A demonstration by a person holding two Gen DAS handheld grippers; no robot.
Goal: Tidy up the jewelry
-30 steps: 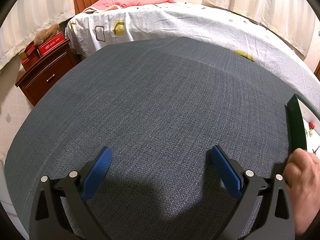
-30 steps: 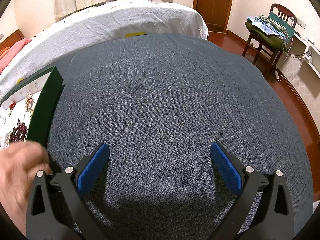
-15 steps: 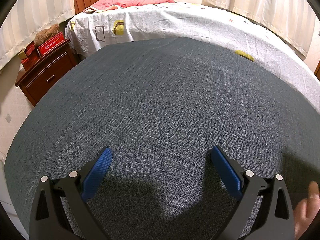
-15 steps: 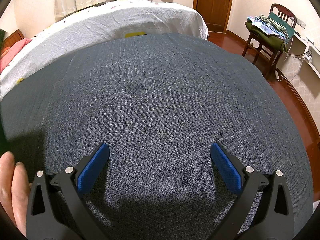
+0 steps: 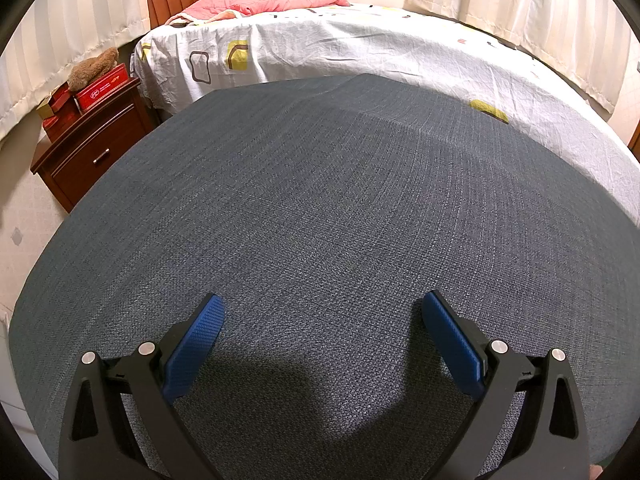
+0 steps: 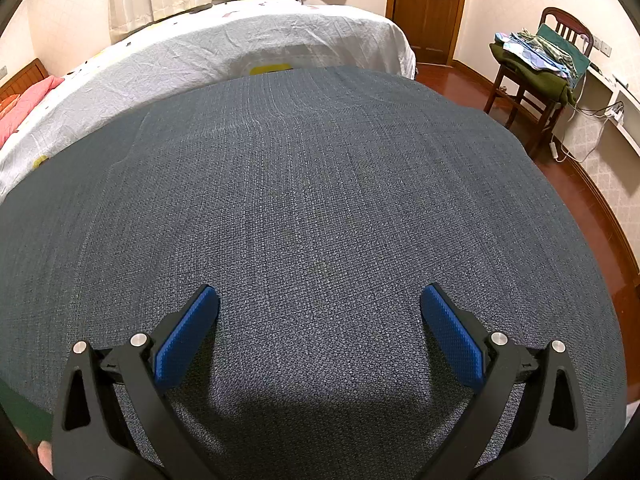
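1. left gripper point(image 5: 322, 314): jaws wide apart, nothing between the blue pads point(image 5: 192, 350); it sits low over a grey-blue cloth point(image 5: 320, 200).
2. left view: cloth bare; bed point(image 5: 320, 36) at 12 o'clock, nightstand point(image 5: 92, 140) at 10 o'clock.
3. right gripper point(image 6: 320, 306): jaws also spread, holding nothing, over the same cloth.
4. right view: dark green edge point(image 6: 22, 416) at 8 o'clock, possibly a jewelry box; cannot confirm.
5. jewelry: none visible in either view; location unknown.
6. progress, judged: no sorting shown; work appears not started, all of it left.
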